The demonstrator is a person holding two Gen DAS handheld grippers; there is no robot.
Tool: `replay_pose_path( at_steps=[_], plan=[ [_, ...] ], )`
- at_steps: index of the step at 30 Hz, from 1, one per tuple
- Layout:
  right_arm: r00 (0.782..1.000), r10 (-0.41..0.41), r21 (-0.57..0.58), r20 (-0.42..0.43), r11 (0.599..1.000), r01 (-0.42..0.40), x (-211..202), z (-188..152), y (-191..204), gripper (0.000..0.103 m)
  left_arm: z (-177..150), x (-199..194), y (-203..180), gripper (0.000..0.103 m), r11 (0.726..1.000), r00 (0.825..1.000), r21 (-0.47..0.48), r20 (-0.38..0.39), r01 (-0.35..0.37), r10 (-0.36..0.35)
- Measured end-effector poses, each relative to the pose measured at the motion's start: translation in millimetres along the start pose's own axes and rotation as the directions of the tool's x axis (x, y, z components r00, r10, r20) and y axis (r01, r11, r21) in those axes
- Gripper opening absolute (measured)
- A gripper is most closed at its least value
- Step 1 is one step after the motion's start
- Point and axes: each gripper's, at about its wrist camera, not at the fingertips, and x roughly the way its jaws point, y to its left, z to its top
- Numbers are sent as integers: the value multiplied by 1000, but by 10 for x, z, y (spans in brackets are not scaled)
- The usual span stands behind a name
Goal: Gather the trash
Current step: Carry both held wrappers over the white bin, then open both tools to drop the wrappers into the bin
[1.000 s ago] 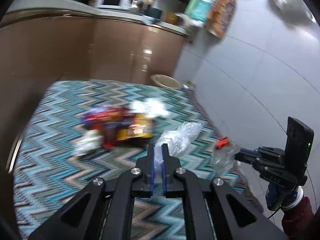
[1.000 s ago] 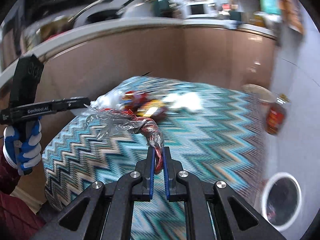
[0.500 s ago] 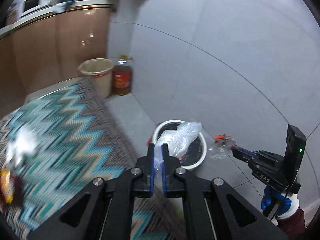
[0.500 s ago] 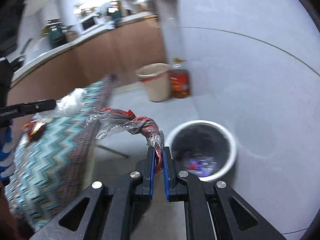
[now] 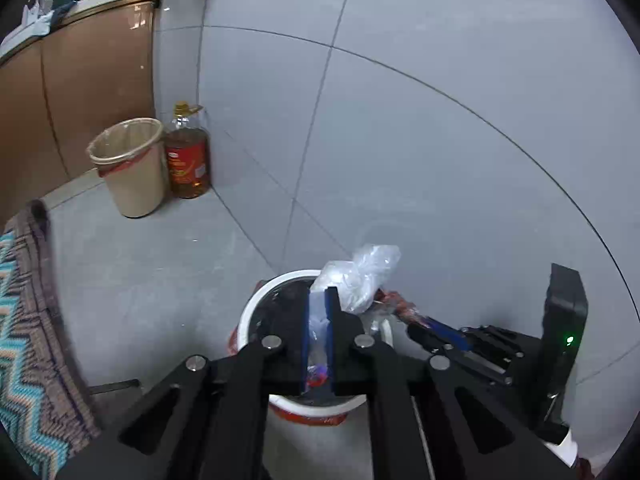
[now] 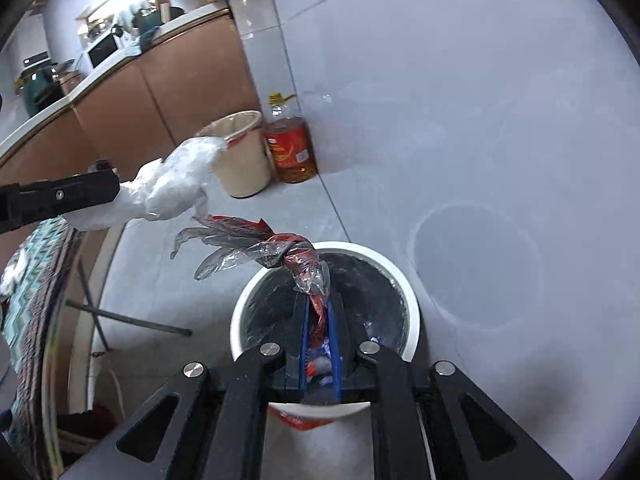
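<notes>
A white trash bin with a black liner stands on the grey floor, right under both grippers. My left gripper is shut on a crumpled clear plastic bag held over the bin's mouth. My right gripper holds a twisted red wrapper in clear film above the same bin. Its jaws are opening with the wrapper between the pads. In the right wrist view the left gripper and its bag hang at the left.
A beige bin and an oil bottle stand against the grey tiled wall. The table with the zigzag cloth is at the left, brown cabinets behind. Some scraps lie inside the white bin.
Both grippers swung away from the zigzag-cloth table and came down over the white bin, each still carrying its piece of trash.
</notes>
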Motion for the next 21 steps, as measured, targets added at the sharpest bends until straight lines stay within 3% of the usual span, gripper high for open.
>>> replay_pose_path(
  at_steps=[3,5,6,7,12,21],
  plan=[
    [1000,-9,12,-2,1000,9,89,38,-53,11,42,172,-54,12,1000,1000,0,-16,20,-20],
    [1000,-9,24,-5,1000,10,176,74,-110,19,65,252,-62,28,1000,999,-9,-23,29,-30],
    [1000,-10,30,-5,1000,10,188,71,-124,24,74,282,-50,43,999,999,-14,-23,31,-31],
    [1000,-14,35,-6,999,14,197,65,-137,27,83,304,-43,50,999,999,-24,-18,34,-34],
    [1000,-22,44,-11,999,23,188,44,-180,31,76,281,-23,50,998,998,-36,-17,54,-55],
    [999,-18,46,35,999,16,-277,11,-86,43,52,-219,-21,50,999,998,-37,39,40,-38]
  ],
)
